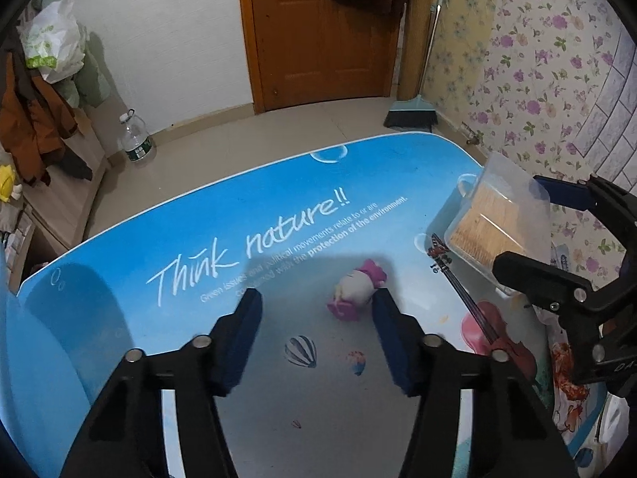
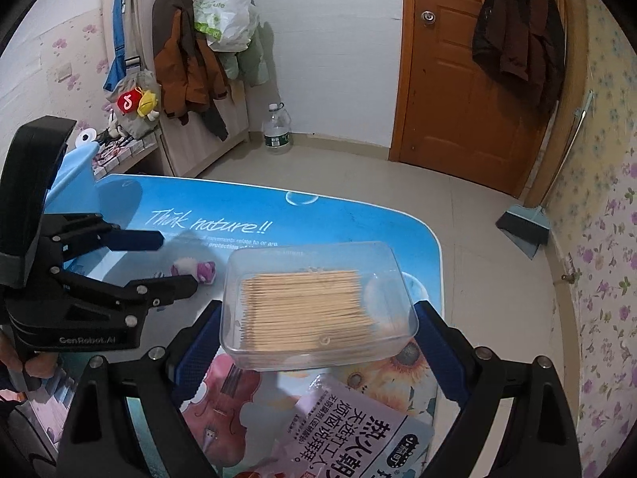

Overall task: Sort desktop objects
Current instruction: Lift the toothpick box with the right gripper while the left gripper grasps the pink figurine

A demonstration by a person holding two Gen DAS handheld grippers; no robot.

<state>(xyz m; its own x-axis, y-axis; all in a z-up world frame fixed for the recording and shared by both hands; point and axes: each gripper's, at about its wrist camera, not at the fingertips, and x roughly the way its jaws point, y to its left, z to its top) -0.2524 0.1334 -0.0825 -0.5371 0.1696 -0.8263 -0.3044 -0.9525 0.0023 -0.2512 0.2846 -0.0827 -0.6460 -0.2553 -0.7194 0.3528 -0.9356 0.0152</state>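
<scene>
Right gripper point(image 2: 318, 338) clamps clear rectangular plastic box point(image 2: 318, 302) of wooden toothpicks.

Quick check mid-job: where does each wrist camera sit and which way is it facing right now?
Left wrist: on the left tongs, angled down at the blue table and pink toy; the right tongs intrude.
Right wrist: on the right tongs, clamping the clear toothpick box; left tongs visible.
Shared: toy, box, table, door.
</scene>
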